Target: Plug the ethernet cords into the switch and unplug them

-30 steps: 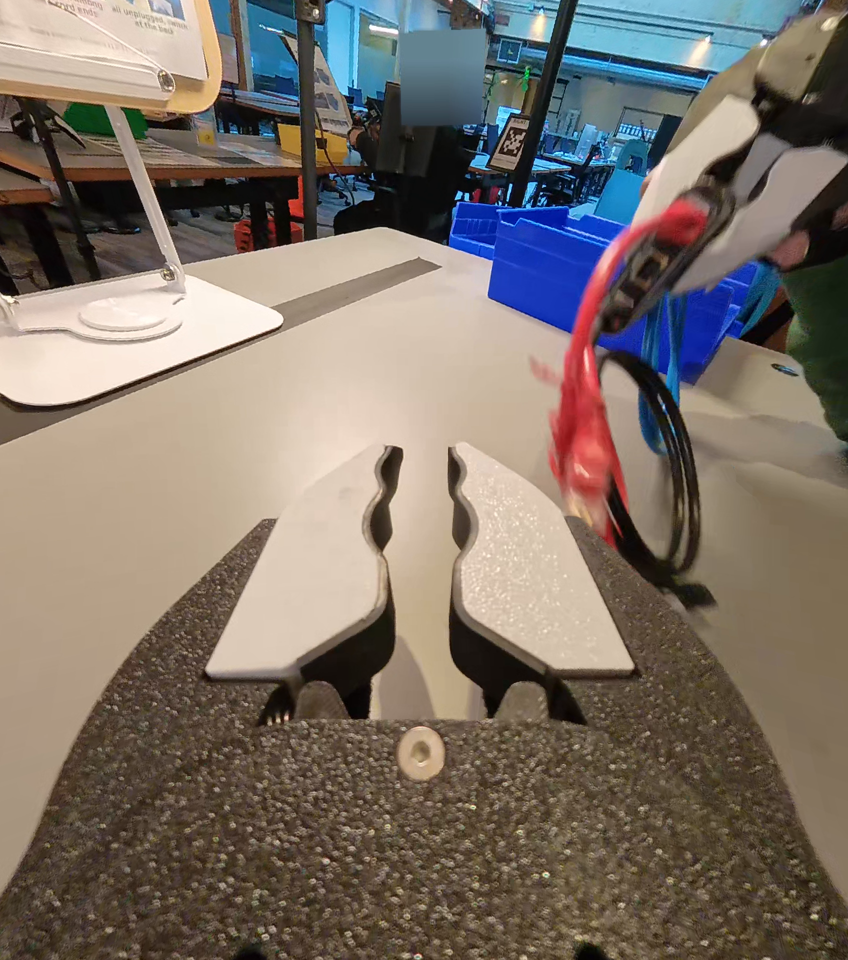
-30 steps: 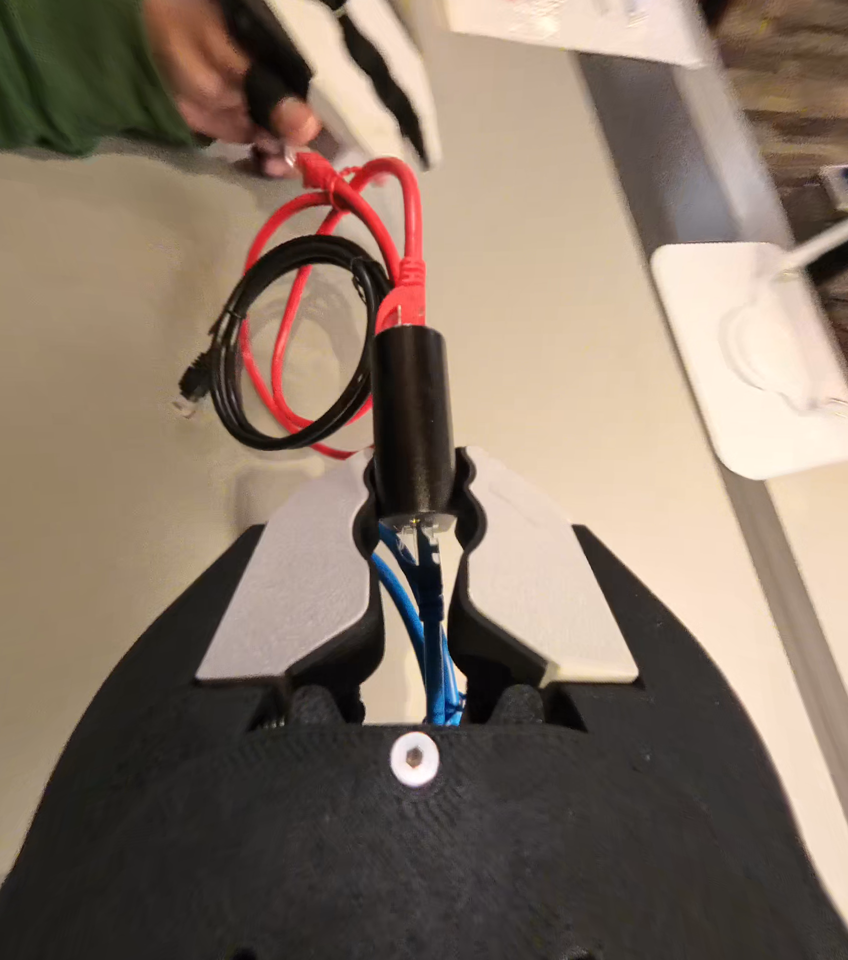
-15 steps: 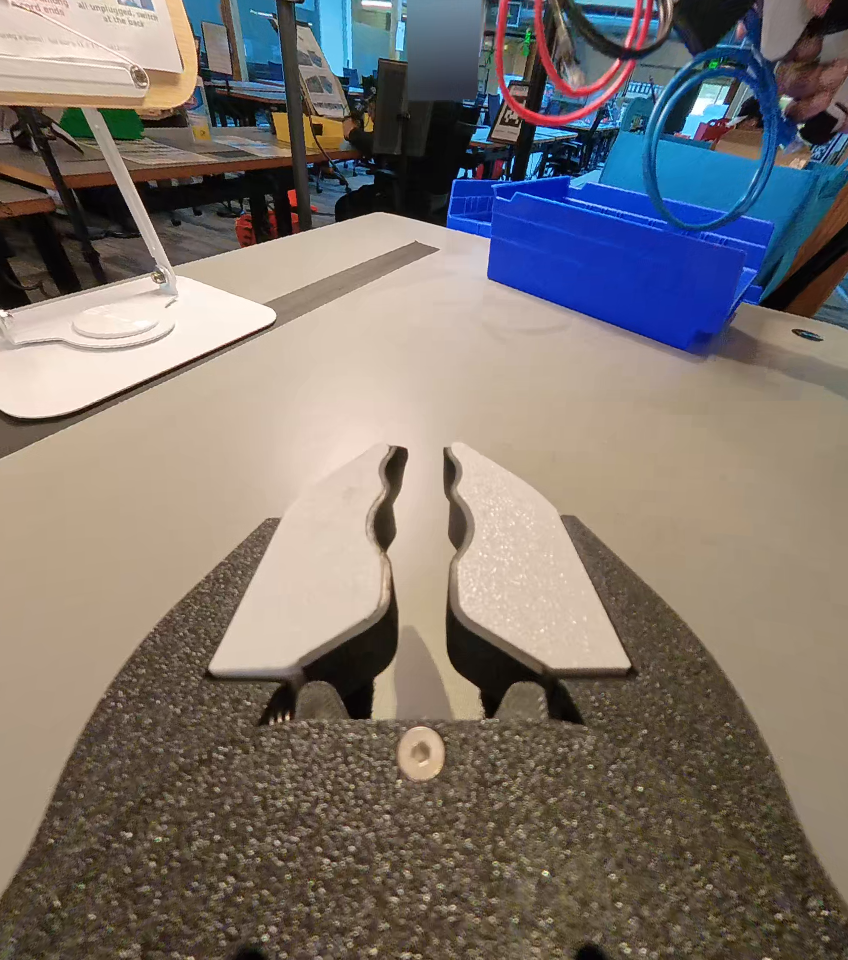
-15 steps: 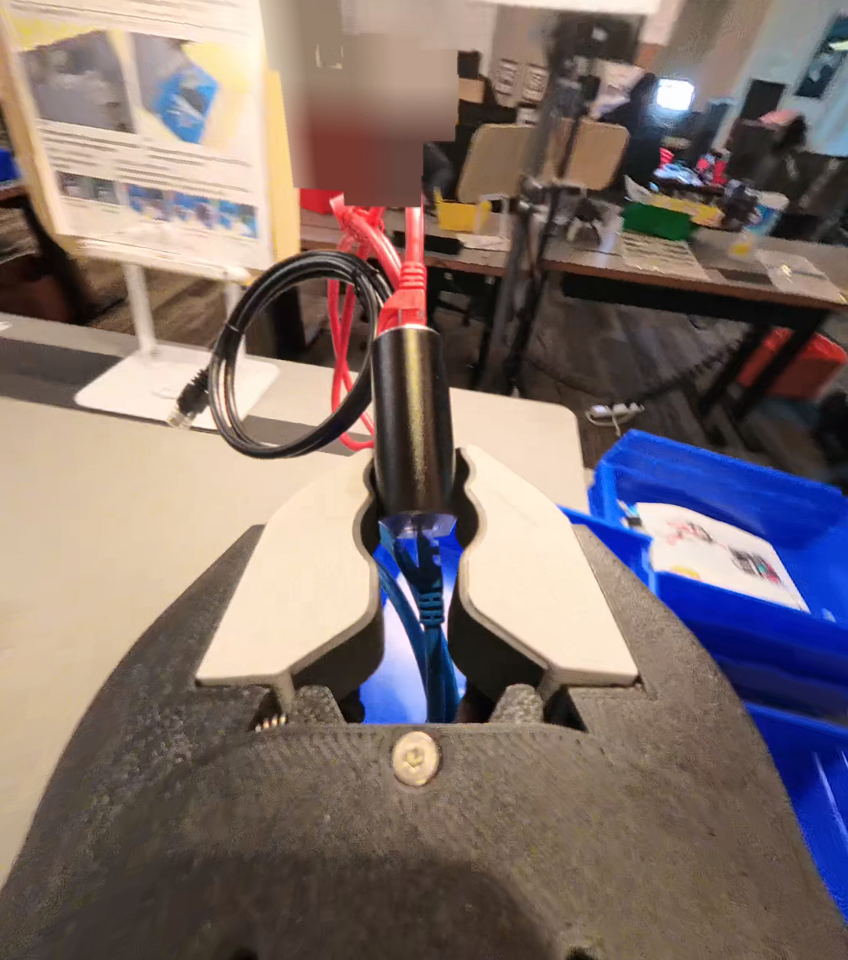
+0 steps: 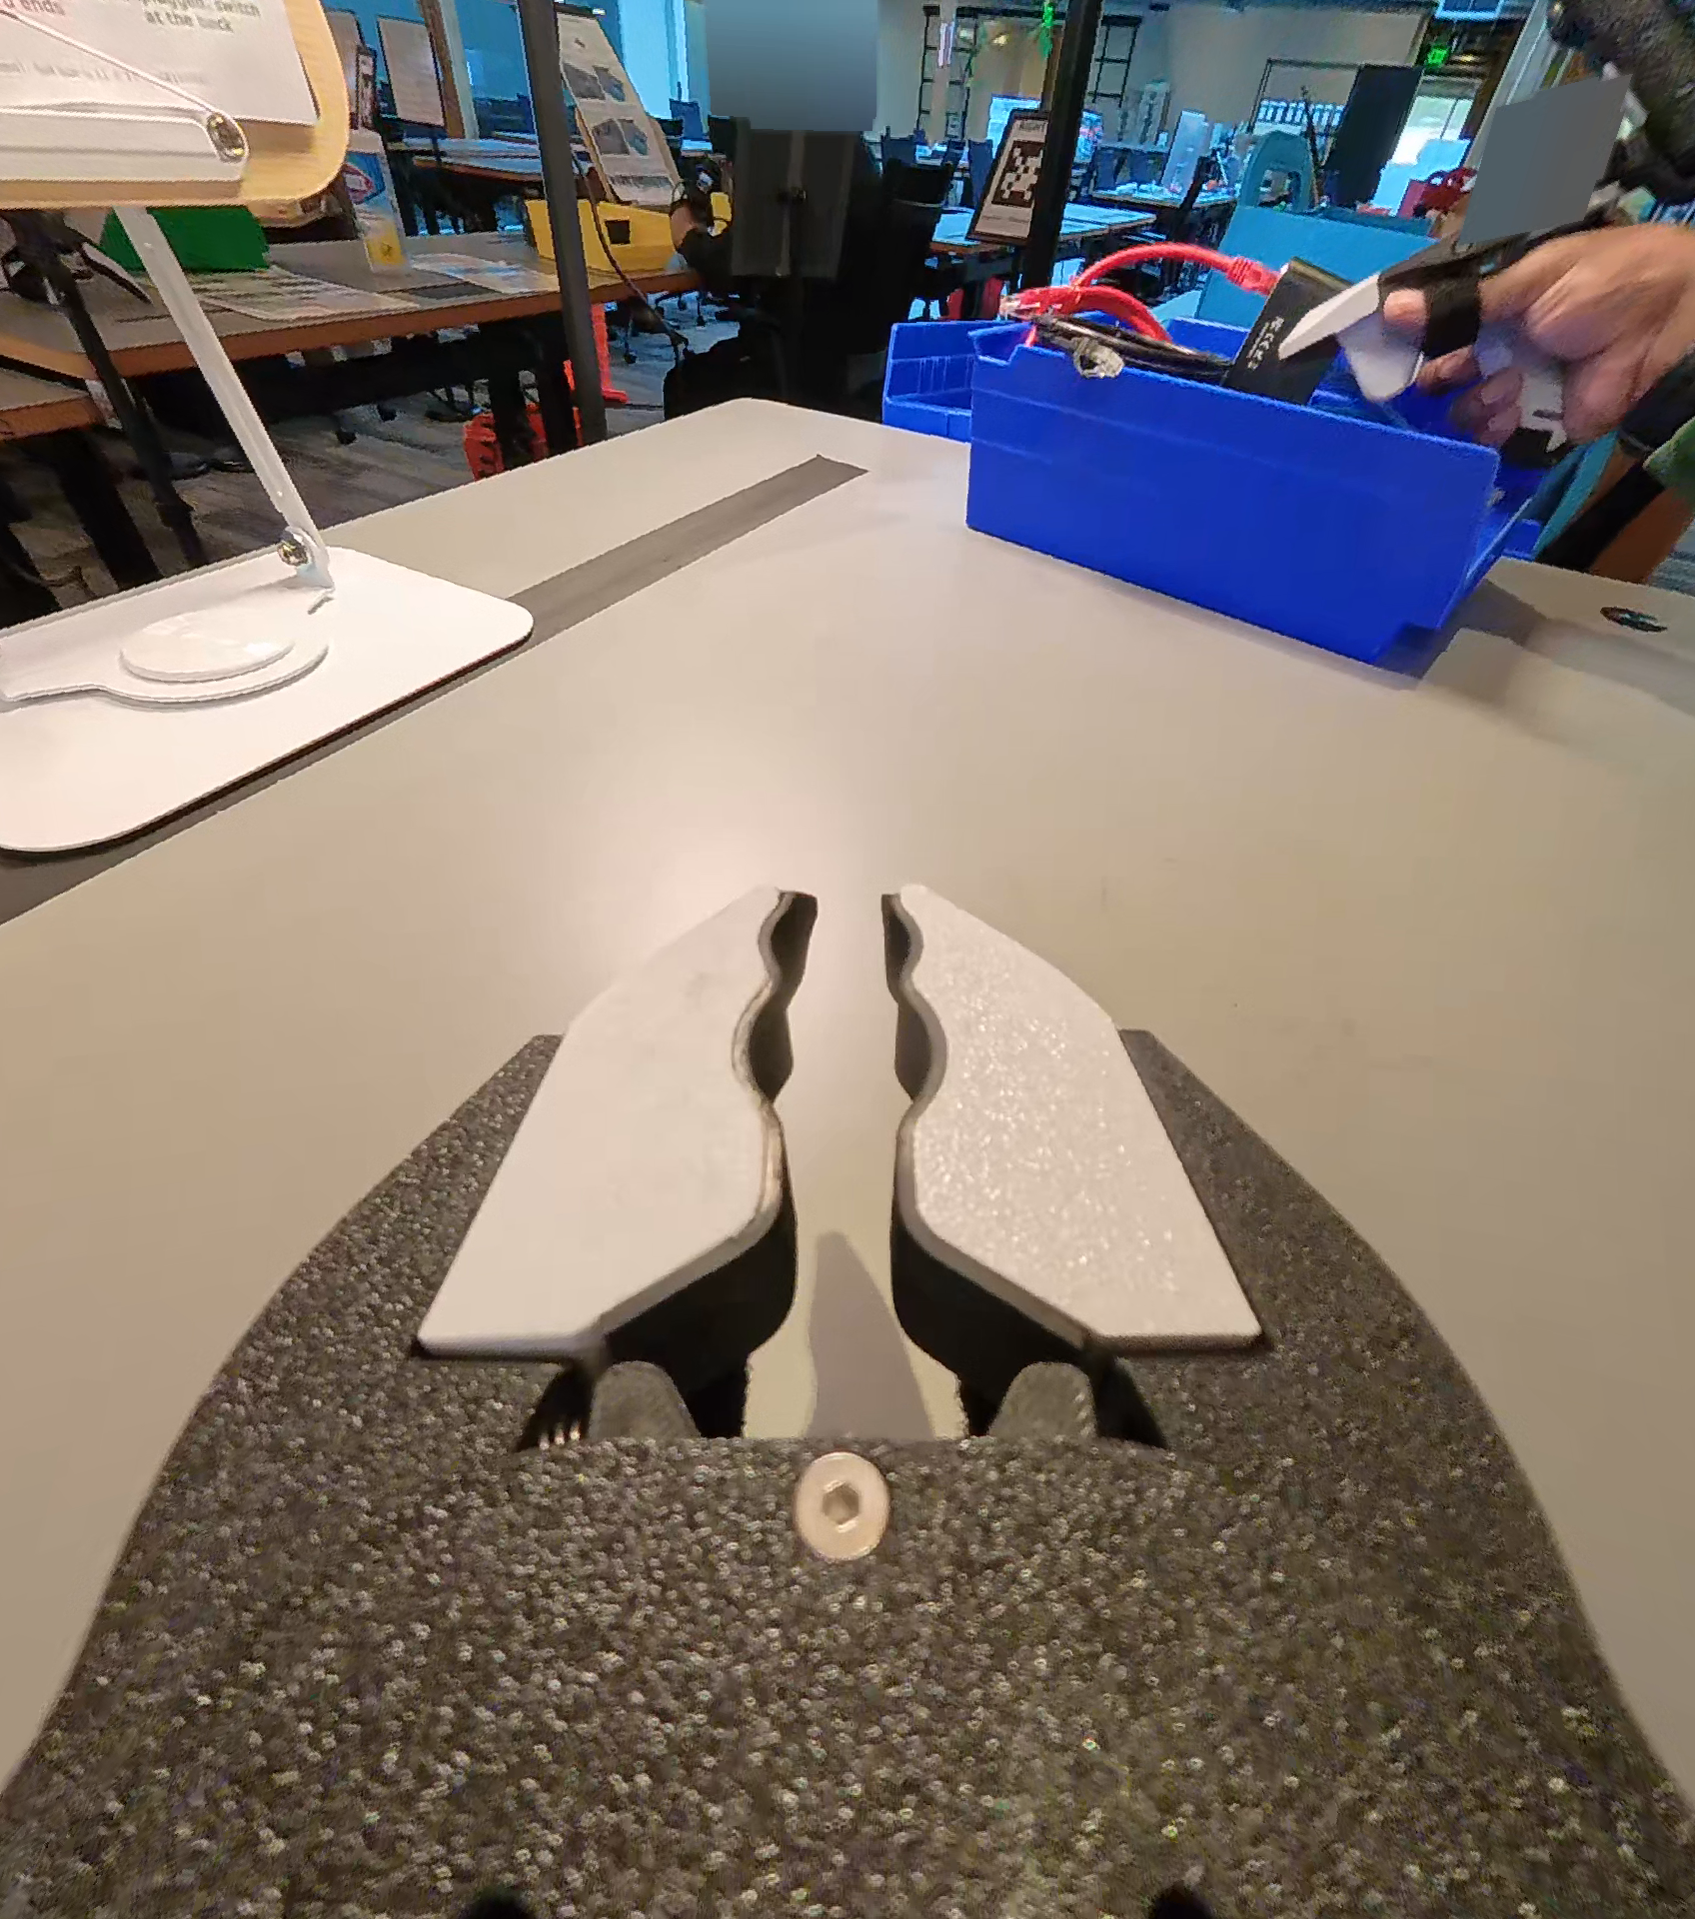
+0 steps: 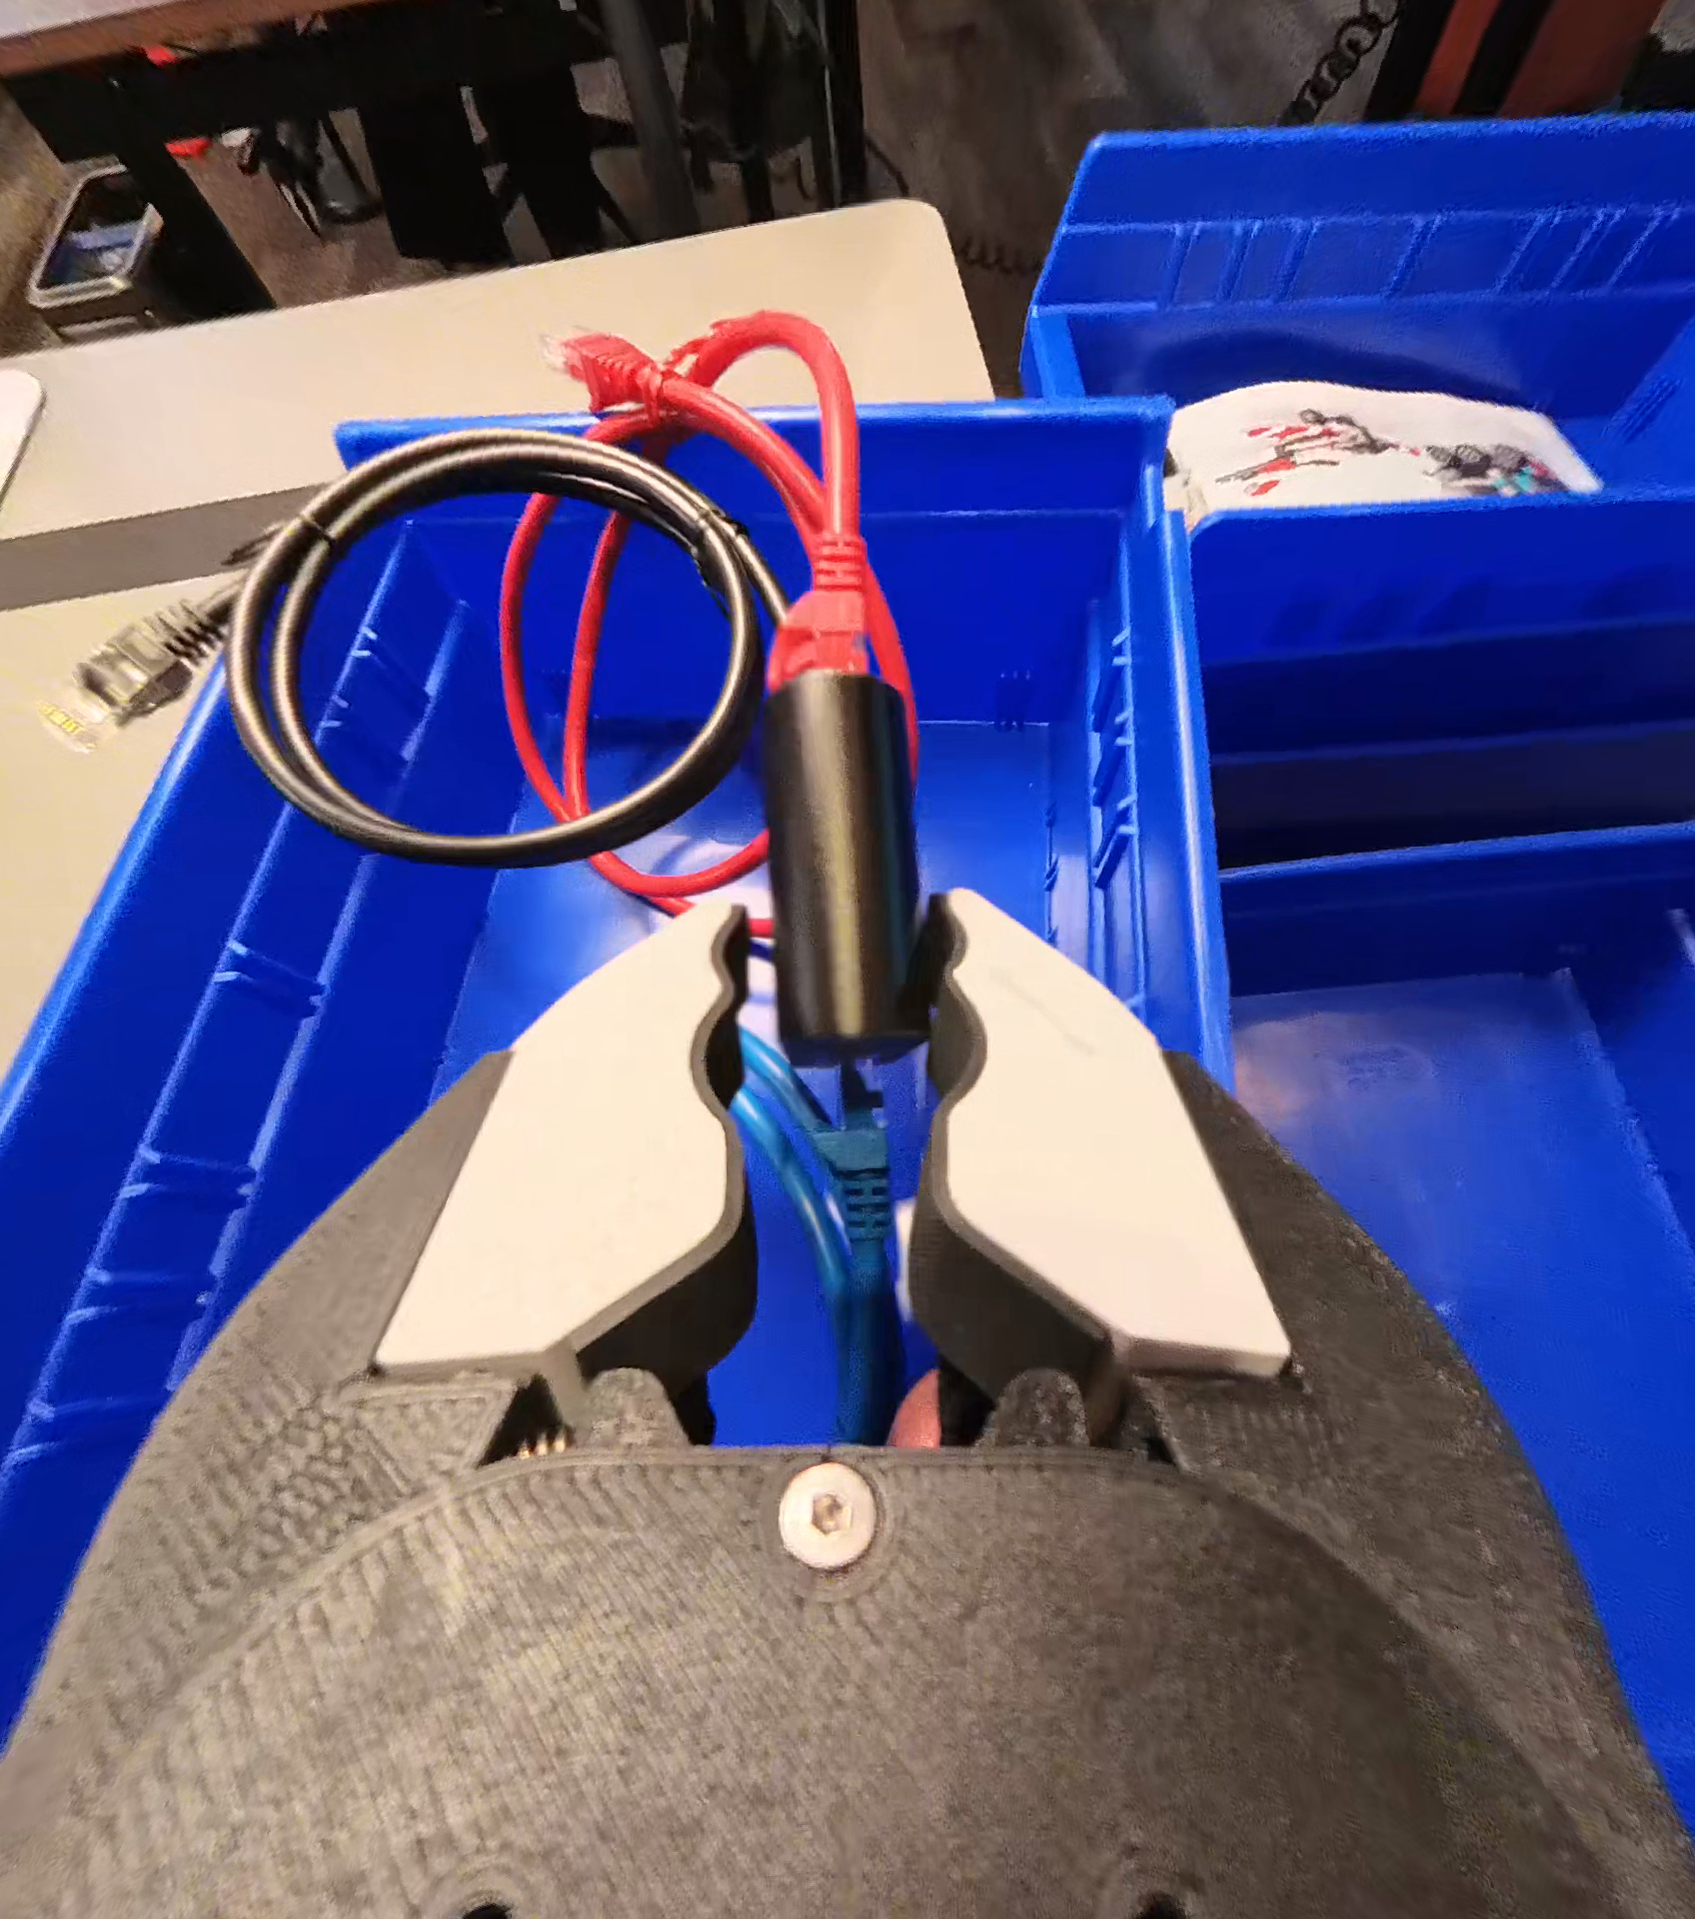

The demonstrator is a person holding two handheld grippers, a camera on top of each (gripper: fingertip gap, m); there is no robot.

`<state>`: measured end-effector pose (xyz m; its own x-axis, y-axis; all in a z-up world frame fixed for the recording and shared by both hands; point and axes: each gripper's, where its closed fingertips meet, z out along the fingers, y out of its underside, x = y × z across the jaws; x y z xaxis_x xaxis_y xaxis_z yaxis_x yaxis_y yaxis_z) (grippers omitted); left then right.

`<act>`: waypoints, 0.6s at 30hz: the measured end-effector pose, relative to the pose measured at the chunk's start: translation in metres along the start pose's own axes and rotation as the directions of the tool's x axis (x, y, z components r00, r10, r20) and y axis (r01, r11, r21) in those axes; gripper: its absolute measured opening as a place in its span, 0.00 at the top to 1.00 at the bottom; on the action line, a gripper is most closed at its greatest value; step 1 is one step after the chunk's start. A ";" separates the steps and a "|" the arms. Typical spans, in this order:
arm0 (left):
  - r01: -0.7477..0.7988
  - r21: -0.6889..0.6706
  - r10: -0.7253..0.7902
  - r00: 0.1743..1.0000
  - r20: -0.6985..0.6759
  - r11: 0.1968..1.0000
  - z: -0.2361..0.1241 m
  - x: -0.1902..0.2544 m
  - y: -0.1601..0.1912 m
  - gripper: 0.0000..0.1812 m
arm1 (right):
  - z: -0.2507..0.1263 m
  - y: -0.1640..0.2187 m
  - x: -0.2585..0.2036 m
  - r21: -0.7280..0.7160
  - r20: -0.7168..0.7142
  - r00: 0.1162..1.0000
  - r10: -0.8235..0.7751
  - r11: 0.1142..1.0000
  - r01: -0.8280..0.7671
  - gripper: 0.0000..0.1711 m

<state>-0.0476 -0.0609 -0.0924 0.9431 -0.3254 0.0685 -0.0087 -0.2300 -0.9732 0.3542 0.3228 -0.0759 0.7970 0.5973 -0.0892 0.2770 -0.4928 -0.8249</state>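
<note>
While the left claw [image 5: 849, 909] hovers slightly parted over grey table [image 5: 1030, 748], right claw [image 6: 835, 914] loosening around black switch [image 6: 841, 862] above blue bin [image 6: 231, 997], workshop behind.

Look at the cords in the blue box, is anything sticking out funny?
Yes. The black cord loops over the blue bin's left wall, its clear plug dangling outside above the table. The red cord's plug pokes past the far wall.

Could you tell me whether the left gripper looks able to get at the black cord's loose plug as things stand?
Probably yes: the left gripper is empty over bare table, and the black cord's plug hangs outside the blue bin, nothing between; it would need to travel across.
</note>
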 end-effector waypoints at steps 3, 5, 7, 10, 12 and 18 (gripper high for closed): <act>-0.006 -0.003 0.006 1.000 -0.006 1.000 0.001 0.002 0.000 0.90 | -0.014 -0.009 0.001 -0.003 -0.040 0.996 -0.083 0.997 0.083 0.71; -0.007 -0.007 0.007 1.000 -0.011 1.000 0.001 0.003 0.001 0.89 | -0.028 -0.016 -0.002 0.012 -0.053 0.987 -0.154 0.988 0.155 0.70; -0.013 -0.009 0.013 1.000 -0.019 1.000 0.002 0.005 0.001 0.87 | -0.043 -0.022 -0.013 0.043 -0.047 0.974 -0.223 0.973 0.225 0.70; -0.027 -0.017 0.026 0.999 -0.025 0.999 0.004 0.007 0.002 0.86 | -0.060 -0.013 -0.054 0.096 0.068 0.946 -0.316 0.946 0.309 0.70; -0.032 -0.024 0.031 0.999 -0.023 0.999 0.005 0.009 0.003 0.86 | -0.066 0.003 -0.084 0.123 0.163 0.928 -0.334 0.940 0.317 0.68; -0.034 -0.045 0.036 0.998 0.046 0.998 -0.007 0.016 0.004 0.80 | -0.076 0.059 -0.142 0.182 0.334 0.888 -0.315 0.946 0.267 0.61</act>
<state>-0.0345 -0.0735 -0.0936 0.9564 -0.2910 0.0230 -0.0558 -0.2596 -0.9641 0.2976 0.1607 -0.0694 0.4417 0.8971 -0.0059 0.3773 -0.1917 -0.9061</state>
